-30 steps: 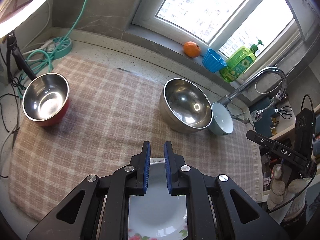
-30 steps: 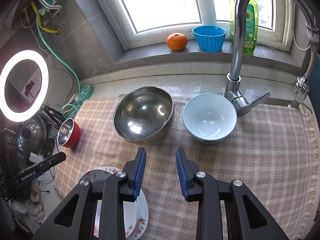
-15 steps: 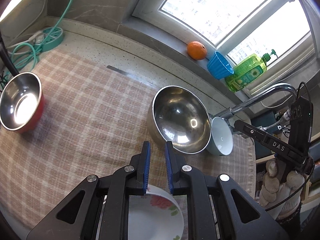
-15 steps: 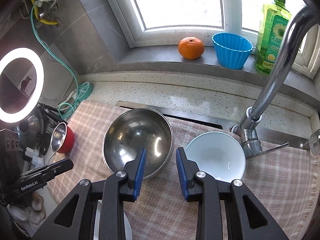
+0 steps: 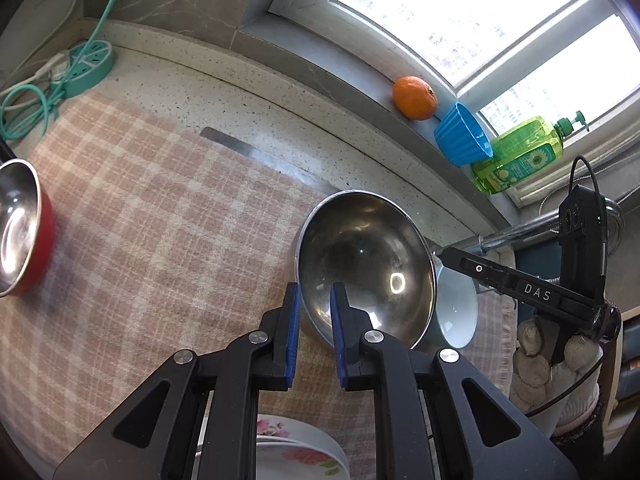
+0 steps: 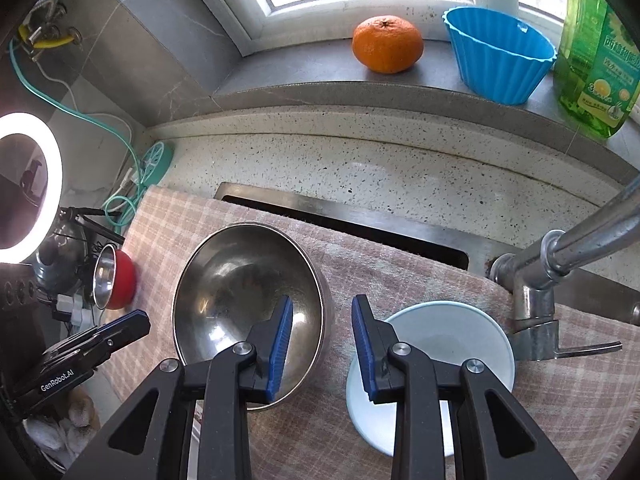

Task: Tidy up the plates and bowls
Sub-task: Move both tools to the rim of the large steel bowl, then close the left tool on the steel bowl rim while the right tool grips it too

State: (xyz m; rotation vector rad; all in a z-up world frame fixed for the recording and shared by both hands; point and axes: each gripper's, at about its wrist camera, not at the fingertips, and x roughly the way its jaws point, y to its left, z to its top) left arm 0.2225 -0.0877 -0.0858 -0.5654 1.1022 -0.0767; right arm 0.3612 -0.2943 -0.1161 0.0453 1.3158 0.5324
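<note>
A large steel bowl (image 5: 364, 264) stands on the checked cloth (image 5: 160, 240). My left gripper (image 5: 313, 300) is open and empty, its fingertips at the bowl's near left rim. The flowered plates (image 5: 296, 456) lie below it, partly hidden. In the right wrist view the steel bowl (image 6: 240, 296) sits left of a pale blue bowl (image 6: 448, 336). My right gripper (image 6: 320, 316) is open and empty, its left finger over the steel bowl's right rim, its right finger at the pale bowl's left edge. A small red bowl (image 5: 20, 232) stands at far left.
A faucet (image 6: 560, 272) stands right of the pale bowl. On the sill are an orange (image 6: 387, 44), a blue cup (image 6: 500, 56) and a green soap bottle (image 6: 596, 60). A teal power strip and cords (image 5: 60, 76) lie at the back left.
Both grippers have moved forward toward the steel bowl. The plates have slipped lower in the left view. The right gripper has come close over the gap between the two bowls.
</note>
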